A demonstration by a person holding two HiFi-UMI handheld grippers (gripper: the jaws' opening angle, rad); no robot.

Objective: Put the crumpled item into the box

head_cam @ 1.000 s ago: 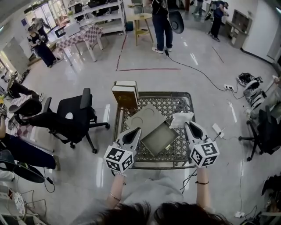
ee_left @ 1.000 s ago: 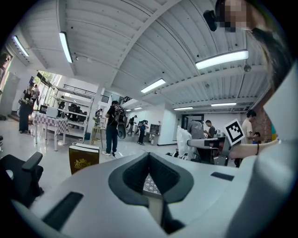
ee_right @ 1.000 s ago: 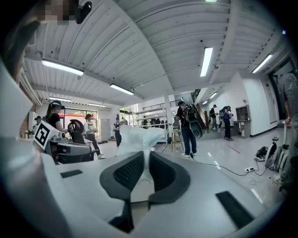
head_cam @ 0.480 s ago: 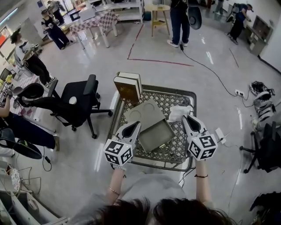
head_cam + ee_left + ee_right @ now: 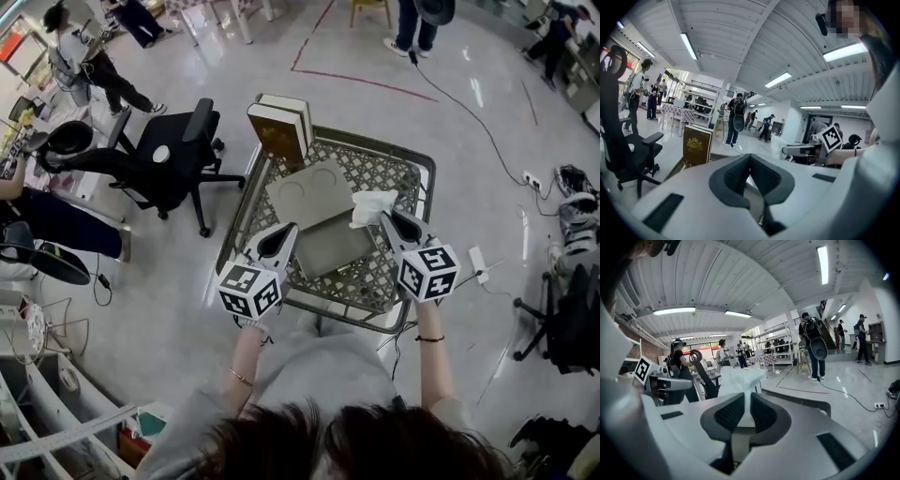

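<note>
The crumpled item (image 5: 373, 205) is a white wad pinched between the jaws of my right gripper (image 5: 383, 218). It hangs over the table just past the far right corner of the open grey box (image 5: 330, 246). In the right gripper view the wad (image 5: 740, 380) sticks up out of the right gripper (image 5: 747, 398). My left gripper (image 5: 288, 229) hovers at the box's left edge, with its jaws together and nothing in them. The left gripper view shows the left gripper (image 5: 750, 157) aimed level over the table, with the wad (image 5: 777, 146) off to the right.
The box's flat grey lid (image 5: 309, 190) lies behind it on the lattice metal table (image 5: 394, 169). A book-shaped brown case (image 5: 278, 127) stands at the far left corner. A black office chair (image 5: 164, 159) is left of the table. People stand further off, and a cable (image 5: 469, 122) runs across the floor.
Both grippers have sunk toward the table and moved forward a little. The right one still grips the white wad, now nearer the box's far right corner. The head camera has tilted further down.
</note>
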